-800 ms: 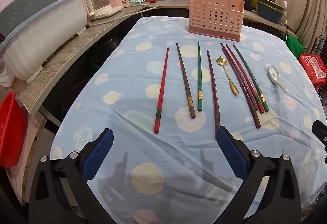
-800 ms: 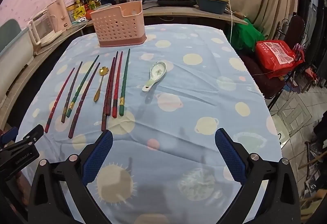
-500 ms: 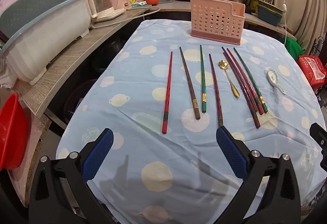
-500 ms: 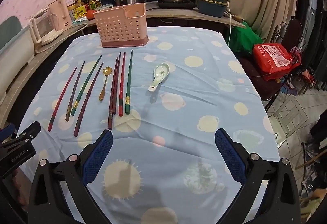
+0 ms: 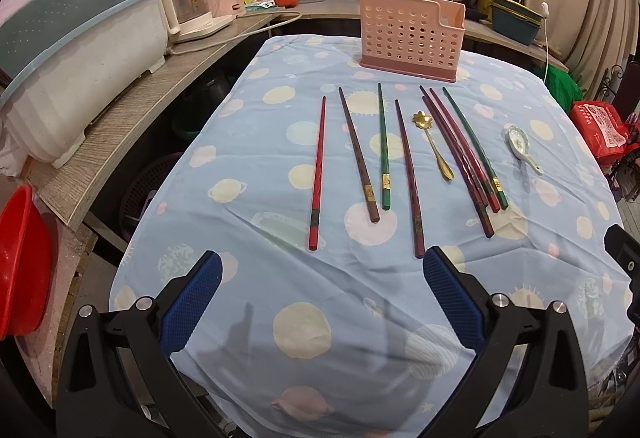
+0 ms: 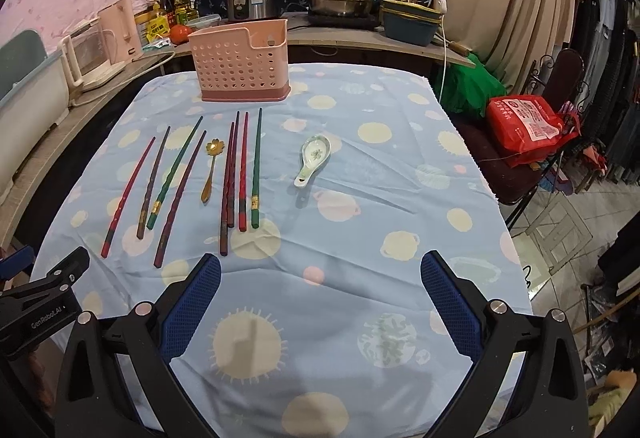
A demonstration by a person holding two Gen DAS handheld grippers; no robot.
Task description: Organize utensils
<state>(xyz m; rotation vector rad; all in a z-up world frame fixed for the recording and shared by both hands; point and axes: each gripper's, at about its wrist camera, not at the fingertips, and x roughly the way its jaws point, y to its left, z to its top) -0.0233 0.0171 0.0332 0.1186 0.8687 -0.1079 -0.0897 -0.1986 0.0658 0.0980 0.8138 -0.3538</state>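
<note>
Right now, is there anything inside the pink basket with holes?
Nothing pokes out of the pink basket, and the holes show only pink. Its bottom is hidden by the walls, so I can't be sure it's empty.

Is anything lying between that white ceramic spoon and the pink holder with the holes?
Nothing visible does. The white ceramic spoon lies apart from the chopsticks, and only bare blue dotted tablecloth stretches from it to the pink perforated plastic holder at the table's far end.

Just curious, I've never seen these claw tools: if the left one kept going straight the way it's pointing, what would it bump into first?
Probably the bare blue tablecloth, just short of the chopsticks; the open left gripper tilts downward, though depth is uncertain.
</note>
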